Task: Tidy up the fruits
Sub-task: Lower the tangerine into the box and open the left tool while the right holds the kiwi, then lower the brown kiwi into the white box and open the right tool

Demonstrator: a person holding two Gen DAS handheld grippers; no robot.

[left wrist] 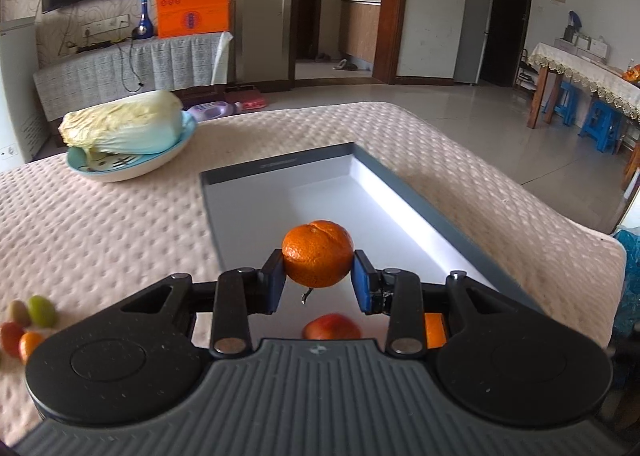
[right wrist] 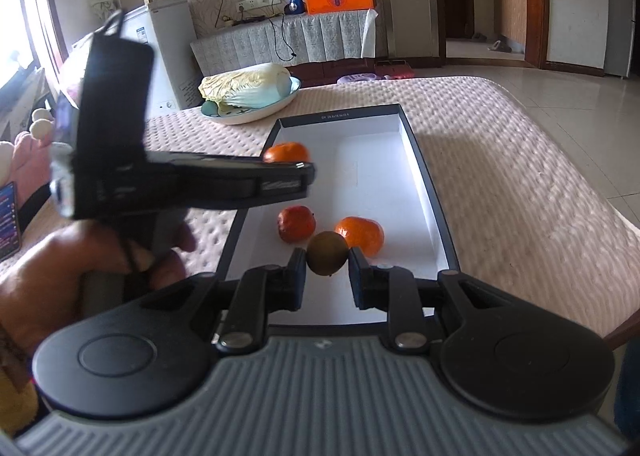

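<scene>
My left gripper (left wrist: pixel 319 262) is shut on an orange mandarin (left wrist: pixel 318 248), which it holds above the shallow grey-rimmed white box (left wrist: pixel 280 170). Below it in the box lie a red fruit (left wrist: pixel 331 327) and another orange fruit (left wrist: pixel 435 330), half hidden behind a finger. My right gripper (right wrist: pixel 327 256) is shut on a small brownish-green fruit (right wrist: pixel 327 250) over the box's near end (right wrist: pixel 436 196). From the right wrist view, the left gripper (right wrist: pixel 306 172) reaches in sideways with its mandarin (right wrist: pixel 286 152), held by a hand (right wrist: pixel 80 268). A red fruit (right wrist: pixel 296 224) and a mandarin (right wrist: pixel 360 236) rest inside.
Several small loose fruits (left wrist: pixel 28 322) lie on the quilted pink cover (left wrist: pixel 100 224) left of the box. A napa cabbage (left wrist: pixel 124 124) rests on a pale blue plate (left wrist: pixel 120 172) at the far left. The cover's edge drops to the floor on the right.
</scene>
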